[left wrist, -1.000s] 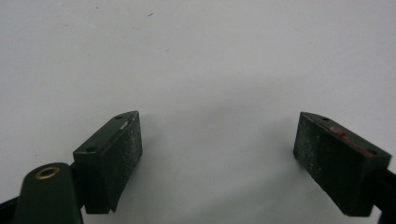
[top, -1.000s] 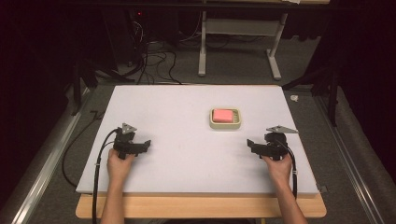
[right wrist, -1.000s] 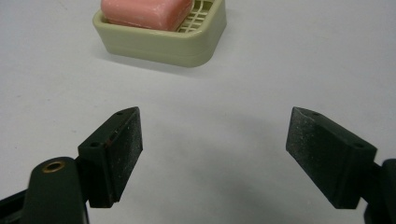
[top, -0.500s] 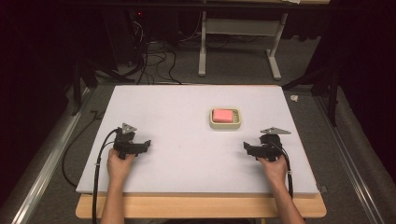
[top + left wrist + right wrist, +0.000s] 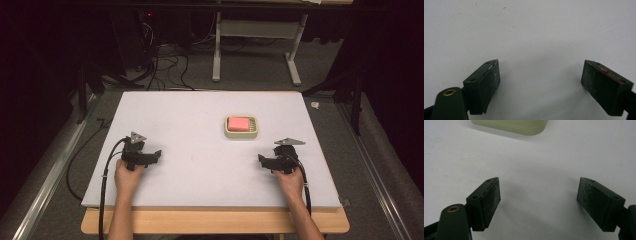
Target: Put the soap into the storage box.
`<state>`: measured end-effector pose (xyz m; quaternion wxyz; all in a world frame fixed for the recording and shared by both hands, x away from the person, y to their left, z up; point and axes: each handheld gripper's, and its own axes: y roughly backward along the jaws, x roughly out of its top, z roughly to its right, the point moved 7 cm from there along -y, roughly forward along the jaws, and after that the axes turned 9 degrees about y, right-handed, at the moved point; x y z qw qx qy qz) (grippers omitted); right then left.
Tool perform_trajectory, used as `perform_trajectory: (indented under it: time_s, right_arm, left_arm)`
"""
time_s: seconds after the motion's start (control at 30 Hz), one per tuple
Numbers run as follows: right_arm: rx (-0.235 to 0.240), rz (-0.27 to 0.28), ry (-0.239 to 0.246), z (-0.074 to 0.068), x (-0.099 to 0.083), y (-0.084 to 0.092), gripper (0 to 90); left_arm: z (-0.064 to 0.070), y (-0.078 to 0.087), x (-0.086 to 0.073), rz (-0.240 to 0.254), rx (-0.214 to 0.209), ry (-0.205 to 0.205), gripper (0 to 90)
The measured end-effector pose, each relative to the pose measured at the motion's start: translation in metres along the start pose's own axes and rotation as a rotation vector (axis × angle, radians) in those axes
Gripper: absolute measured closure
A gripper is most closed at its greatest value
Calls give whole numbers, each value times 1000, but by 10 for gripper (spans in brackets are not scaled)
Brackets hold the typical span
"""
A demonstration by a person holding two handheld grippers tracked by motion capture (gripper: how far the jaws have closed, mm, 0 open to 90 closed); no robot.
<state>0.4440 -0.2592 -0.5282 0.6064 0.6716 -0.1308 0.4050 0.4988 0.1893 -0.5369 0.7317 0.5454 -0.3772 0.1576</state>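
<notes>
A cream dish holding a pink block sits on the white table top, right of the middle. My left gripper rests low over the near left of the board and points right. It is open, with bare white surface between its pads. Near the front right, my right gripper points left and is also open with nothing between its pads. In the right gripper view the dish's cream corner lies a short way ahead of the jaws.
The white board lies on a wooden table whose front edge shows below it. Cables trail off the near left side. Table legs and wiring stand on the floor beyond the far edge.
My right gripper has shifted a little to the left, toward the middle of the board. The left gripper and the dish have stayed put.
</notes>
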Motion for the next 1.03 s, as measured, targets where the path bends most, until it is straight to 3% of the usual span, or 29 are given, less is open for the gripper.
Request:
perform_trajectory:
  time_s: [0.33, 1.03]
  right_arm:
    - [-41, -9, 50, -4, 1, -5, 193]
    - [-41, -2, 46, -4, 0, -6, 189]
  left_arm:
    - [0, 0, 0, 0, -1, 0, 159]
    - [0, 0, 0, 1, 1, 0, 159]
